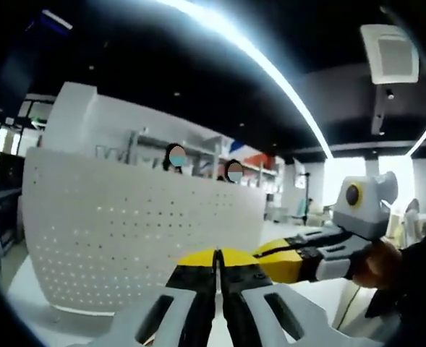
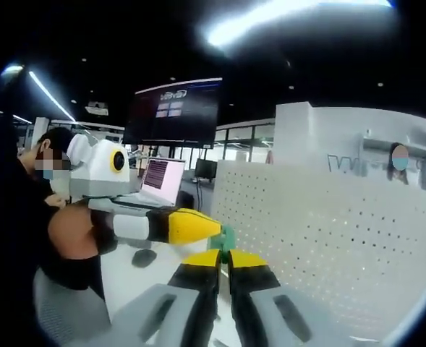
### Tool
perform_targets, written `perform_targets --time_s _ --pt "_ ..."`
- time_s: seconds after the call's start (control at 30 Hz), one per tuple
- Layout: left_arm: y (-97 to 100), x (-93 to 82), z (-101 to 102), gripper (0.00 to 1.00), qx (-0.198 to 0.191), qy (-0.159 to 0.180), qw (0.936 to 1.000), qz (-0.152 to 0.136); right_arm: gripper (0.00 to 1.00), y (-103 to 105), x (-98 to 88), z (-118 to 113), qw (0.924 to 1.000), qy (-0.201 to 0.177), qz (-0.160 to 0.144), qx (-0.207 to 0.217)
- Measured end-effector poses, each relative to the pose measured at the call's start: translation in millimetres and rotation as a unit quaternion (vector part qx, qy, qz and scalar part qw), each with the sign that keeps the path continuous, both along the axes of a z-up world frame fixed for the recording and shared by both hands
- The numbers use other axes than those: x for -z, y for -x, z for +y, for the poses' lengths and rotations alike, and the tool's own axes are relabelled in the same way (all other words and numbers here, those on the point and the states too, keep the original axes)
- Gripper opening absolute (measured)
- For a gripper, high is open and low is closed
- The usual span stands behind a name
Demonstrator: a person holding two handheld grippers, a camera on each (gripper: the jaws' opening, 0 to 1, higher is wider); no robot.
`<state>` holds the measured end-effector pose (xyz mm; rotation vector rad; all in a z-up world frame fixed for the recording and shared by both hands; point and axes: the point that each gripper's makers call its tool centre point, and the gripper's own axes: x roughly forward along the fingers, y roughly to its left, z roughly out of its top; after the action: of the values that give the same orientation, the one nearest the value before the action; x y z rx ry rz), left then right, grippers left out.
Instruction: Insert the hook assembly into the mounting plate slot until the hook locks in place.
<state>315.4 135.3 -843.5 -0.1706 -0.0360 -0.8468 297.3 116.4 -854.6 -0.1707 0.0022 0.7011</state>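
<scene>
Hook assembly, a small green piece, shows at centre of the right gripper view, just above the right gripper tips and touching the yellow nose of the left gripper, which enters from the left. Whether either grips it I cannot tell (both pairs of jaws look pressed nearly together). The white perforated mounting plate stands upright across the left gripper view's lower left, behind the left gripper; the right gripper comes in from the right.
</scene>
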Motion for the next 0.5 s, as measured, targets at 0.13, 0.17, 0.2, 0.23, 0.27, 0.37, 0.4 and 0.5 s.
perform_targets --time_s 0.13,0.17,0.2,0.23,0.27,0.37,0.4,0.5 --pt "0.0 -0.3 -0.9 0.01 0.002 0.002 1.0 0.003 0.02 -3.7 0.5 2.6 1.0 0.008 -0.003 -0.001" --pt "0.3 -1.4 -1.2 0.01 0.002 0.003 1.0 0.003 0.02 -4.1 0.3 3.6 0.9999 0.013 -0.005 -0.001" --pt "0.3 -1.7 -1.4 0.01 0.003 0.002 1.0 0.002 0.02 -4.5 0.0 4.1 0.9998 0.019 -0.009 0.0" --pt "0.7 -2.6 -1.6 0.01 0.003 0.003 1.0 0.001 0.02 -4.4 -0.5 4.9 0.9997 0.022 -0.011 0.0" --pt "1.1 -3.0 -1.7 0.01 0.004 0.003 1.0 0.001 0.02 -4.5 -0.9 5.2 0.9996 0.024 -0.012 0.0" --pt "2.9 -4.3 -2.7 0.01 0.006 0.001 1.0 0.001 0.02 -5.1 -1.7 5.1 0.9996 0.026 -0.015 0.0" --pt "3.0 -4.3 -2.9 0.01 0.006 0.0 1.0 0.001 0.02 -5.2 -1.8 5.3 0.9995 0.028 -0.016 0.001" --pt "5.0 -4.0 -4.5 0.01 0.008 -0.001 1.0 0.002 0.02 -4.9 -1.1 6.4 0.9988 0.044 -0.023 0.004"
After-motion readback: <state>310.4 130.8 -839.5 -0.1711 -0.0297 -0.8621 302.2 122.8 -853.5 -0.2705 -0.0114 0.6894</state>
